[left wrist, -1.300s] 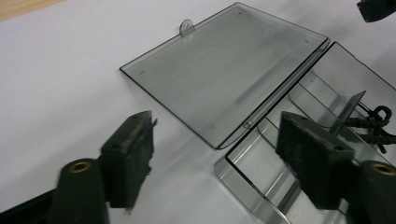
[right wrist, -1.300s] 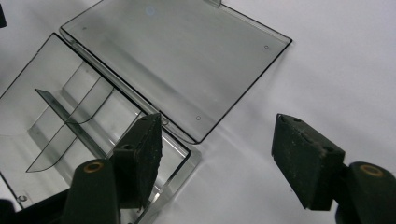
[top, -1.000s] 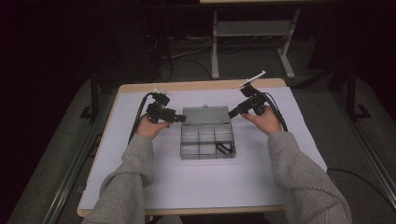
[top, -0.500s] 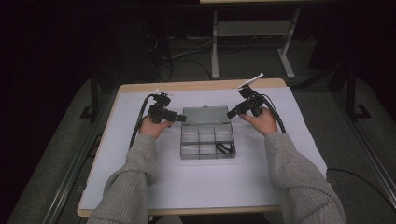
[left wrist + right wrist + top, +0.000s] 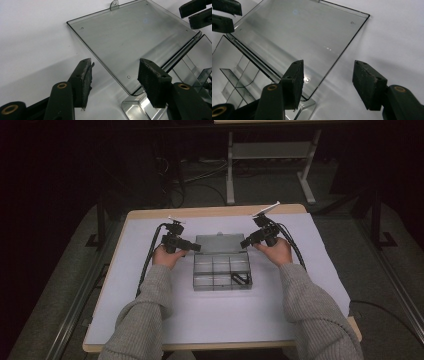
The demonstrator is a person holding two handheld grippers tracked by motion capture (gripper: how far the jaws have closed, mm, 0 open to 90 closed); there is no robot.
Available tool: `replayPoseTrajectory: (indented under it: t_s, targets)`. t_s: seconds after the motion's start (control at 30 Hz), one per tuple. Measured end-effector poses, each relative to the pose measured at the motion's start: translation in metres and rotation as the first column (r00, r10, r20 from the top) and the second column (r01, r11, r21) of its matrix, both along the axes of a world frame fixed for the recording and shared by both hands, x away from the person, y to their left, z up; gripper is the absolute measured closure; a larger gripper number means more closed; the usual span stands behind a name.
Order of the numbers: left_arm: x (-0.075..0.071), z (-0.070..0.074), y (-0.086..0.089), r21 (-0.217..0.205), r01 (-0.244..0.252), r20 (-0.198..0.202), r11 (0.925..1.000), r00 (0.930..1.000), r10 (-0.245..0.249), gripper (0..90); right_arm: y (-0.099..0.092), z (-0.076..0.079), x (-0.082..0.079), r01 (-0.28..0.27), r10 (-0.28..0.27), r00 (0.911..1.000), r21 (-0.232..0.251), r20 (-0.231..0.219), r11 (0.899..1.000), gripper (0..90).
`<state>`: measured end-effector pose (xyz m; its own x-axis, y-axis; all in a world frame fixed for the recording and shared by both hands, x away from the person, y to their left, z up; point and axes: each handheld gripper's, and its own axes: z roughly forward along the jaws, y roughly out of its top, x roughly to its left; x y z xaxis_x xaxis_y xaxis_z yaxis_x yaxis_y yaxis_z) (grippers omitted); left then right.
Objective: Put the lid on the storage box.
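High view, clear compartment box (image 5: pixel 222 270), lid (image 5: pixel 218 243) flat open, both tongs closing, empty.

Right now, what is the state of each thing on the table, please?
Clear box: open, compartments exposed, a dark item in the near right one.
Lid: folded back flat on the table.
Left gripper: jaws open astride the lid's corner, just been closing.
Right gripper: jaws open astride the lid's edge, just been closing.
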<state>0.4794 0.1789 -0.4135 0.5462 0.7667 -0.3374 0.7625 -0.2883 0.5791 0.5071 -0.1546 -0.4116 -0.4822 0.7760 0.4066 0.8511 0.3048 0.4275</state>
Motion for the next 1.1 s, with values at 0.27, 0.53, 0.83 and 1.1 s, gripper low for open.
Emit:
replayPoseTrajectory:
  t_s: [0.27, 0.53, 0.83, 1.1]
  targets:
    - [0.003, -0.004, -0.001, -0.039, -0.012, -0.029, 0.9992, 0.9995, 0.011, 46.4, -0.002, -0.004, 0.0, 0.024, -0.024, 0.9997, 0.021, -0.005, 0.999, 44.6]
    - [0.005, -0.01, -0.001, -0.069, -0.032, -0.052, 0.9971, 0.9982, 0.028, 50.2, -0.004, -0.011, -0.002, 0.06, -0.059, 0.9981, 0.056, -0.018, 0.997, 45.6]
    - [0.007, -0.013, 0.0, -0.103, -0.052, -0.071, 0.9933, 0.9965, 0.045, 52.5, -0.009, -0.017, -0.003, 0.116, -0.107, 0.9915, 0.132, -0.075, 0.984, 48.6]
    - [0.007, -0.015, 0.0, -0.116, -0.068, -0.079, 0.9909, 0.9951, 0.059, 51.5, -0.005, -0.021, -0.003, 0.133, -0.119, 0.9886, 0.17, -0.093, 0.976, 50.1]
